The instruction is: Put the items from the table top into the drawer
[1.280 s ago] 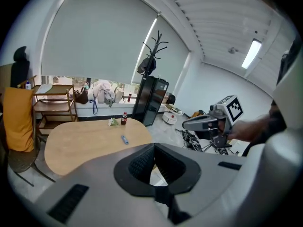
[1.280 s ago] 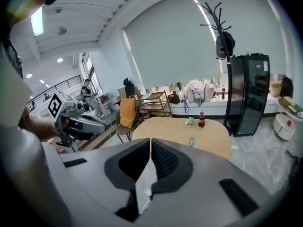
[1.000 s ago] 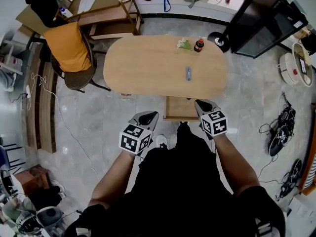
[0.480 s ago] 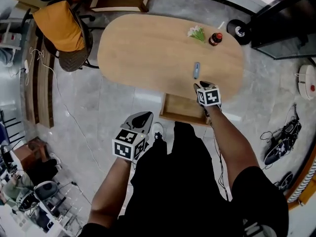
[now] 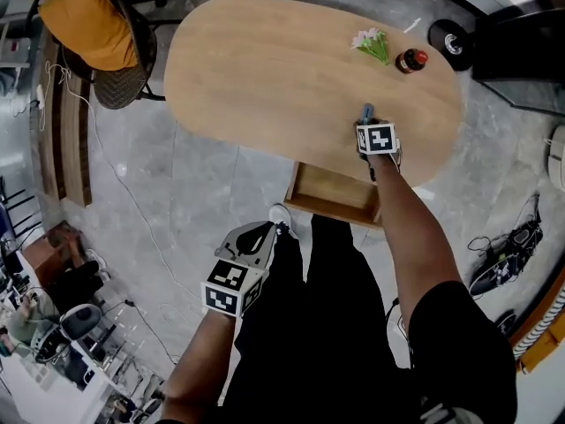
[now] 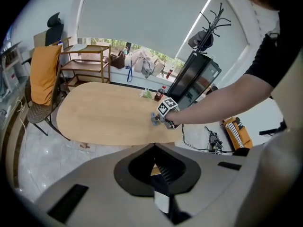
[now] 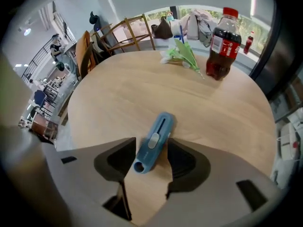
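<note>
A blue utility knife (image 7: 154, 141) lies on the oval wooden table (image 5: 265, 69) near its front edge. My right gripper (image 7: 151, 149) points down over it. Its jaws are opening and straddle the knife's near end without pressing on it. In the head view this gripper (image 5: 372, 124) covers most of the knife (image 5: 366, 110). A cola bottle (image 5: 411, 60) and a small bunch of flowers (image 5: 372, 44) stand farther back. The drawer (image 5: 327, 188) hangs open under the table's edge. My left gripper (image 5: 267, 228) is low beside the person's leg, shut and holding nothing.
A chair draped with orange cloth (image 5: 93, 34) stands at the table's left end. A black cabinet (image 5: 521, 42) is at the far right, and cables (image 5: 503, 254) lie on the floor to the right. A wooden bench (image 5: 66, 131) runs along the left.
My right gripper went forward and down from above the drawer to the knife on the table, and its jaws opened. My left gripper sank back beside the leg.
</note>
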`<control>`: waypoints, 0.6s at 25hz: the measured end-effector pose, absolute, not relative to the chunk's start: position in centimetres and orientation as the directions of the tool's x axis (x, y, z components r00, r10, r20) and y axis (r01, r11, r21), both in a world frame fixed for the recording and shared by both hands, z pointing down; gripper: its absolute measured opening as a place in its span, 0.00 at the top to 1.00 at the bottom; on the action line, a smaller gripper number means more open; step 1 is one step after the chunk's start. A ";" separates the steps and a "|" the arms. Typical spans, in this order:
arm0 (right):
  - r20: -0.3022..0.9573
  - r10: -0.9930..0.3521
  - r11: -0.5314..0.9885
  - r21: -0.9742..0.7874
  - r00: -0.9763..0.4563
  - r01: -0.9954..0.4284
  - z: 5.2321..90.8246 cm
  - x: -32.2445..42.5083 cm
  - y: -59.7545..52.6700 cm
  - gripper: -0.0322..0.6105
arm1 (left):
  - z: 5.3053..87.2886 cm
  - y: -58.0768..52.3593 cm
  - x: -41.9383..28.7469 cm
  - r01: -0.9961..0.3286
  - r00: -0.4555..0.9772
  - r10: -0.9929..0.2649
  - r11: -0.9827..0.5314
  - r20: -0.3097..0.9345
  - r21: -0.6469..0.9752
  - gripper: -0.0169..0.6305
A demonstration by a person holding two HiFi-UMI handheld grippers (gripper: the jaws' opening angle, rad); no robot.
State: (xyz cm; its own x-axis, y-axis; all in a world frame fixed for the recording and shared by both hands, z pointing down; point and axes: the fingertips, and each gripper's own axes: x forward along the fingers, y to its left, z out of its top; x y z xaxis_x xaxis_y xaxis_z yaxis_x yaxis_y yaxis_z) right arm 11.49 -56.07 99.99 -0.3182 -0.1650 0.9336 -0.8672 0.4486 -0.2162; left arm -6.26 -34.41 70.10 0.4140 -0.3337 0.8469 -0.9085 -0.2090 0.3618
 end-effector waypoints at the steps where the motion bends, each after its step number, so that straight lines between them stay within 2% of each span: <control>1: 0.940 -0.164 0.457 -0.197 -0.300 -0.867 100.3 11.6 -56.2 0.65 | 70.3 -34.5 -6.3 -0.909 0.413 -0.335 -0.203 0.847 0.363 0.97; 6: 0.954 -0.187 0.493 -0.115 -0.234 -0.862 100.5 12.2 -56.5 0.75 | 71.0 -34.5 -6.5 -0.912 0.408 -0.340 -0.191 0.847 0.363 0.97; 10: 0.944 -0.148 0.472 -0.196 -0.296 -0.860 100.2 12.2 -55.6 0.76 | 70.7 -34.4 -6.0 -0.907 0.418 -0.334 -0.211 0.845 0.365 0.97; 15: 0.911 -0.163 0.510 -0.251 -0.379 -0.823 97.4 11.7 -51.8 0.76 | 70.6 -34.1 -5.6 -0.892 0.443 -0.328 -0.251 0.835 0.375 0.97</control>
